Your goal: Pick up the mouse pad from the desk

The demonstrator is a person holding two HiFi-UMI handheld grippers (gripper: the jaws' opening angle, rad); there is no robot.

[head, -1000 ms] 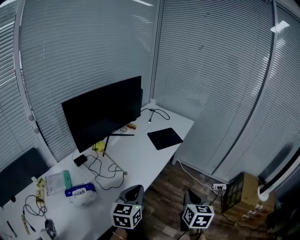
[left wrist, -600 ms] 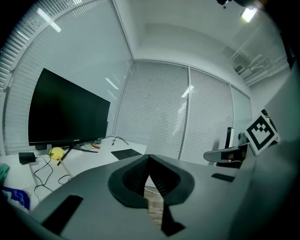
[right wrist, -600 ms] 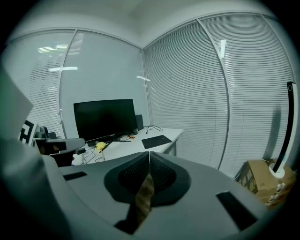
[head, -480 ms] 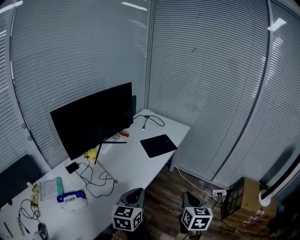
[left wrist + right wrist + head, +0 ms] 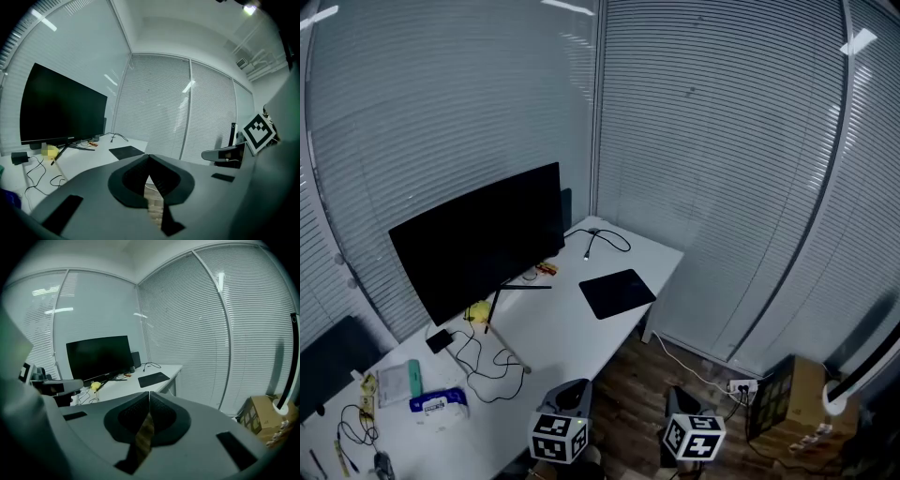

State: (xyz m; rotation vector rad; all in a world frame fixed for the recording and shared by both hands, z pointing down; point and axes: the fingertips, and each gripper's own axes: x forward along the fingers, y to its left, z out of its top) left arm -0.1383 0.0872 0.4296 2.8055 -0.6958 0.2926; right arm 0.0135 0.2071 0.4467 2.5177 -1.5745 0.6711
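Both left gripper (image 5: 572,386) and right gripper (image 5: 677,392) sit closed, empty; the mouse pad (image 5: 617,293) looks thin and floppy, best pinched at an edge.

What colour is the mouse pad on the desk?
Black. The mouse pad shows best in the head view.

I see a black mouse pad (image 5: 617,293) on a white desk (image 5: 572,337), and the monitor (image 5: 478,239) is black too. The floor (image 5: 628,389) is dark brown wood. The left gripper (image 5: 149,157) and right gripper (image 5: 149,393) are grey, their cubes chequered black and white. The blinds (image 5: 722,141) show fine pale grey stripes.
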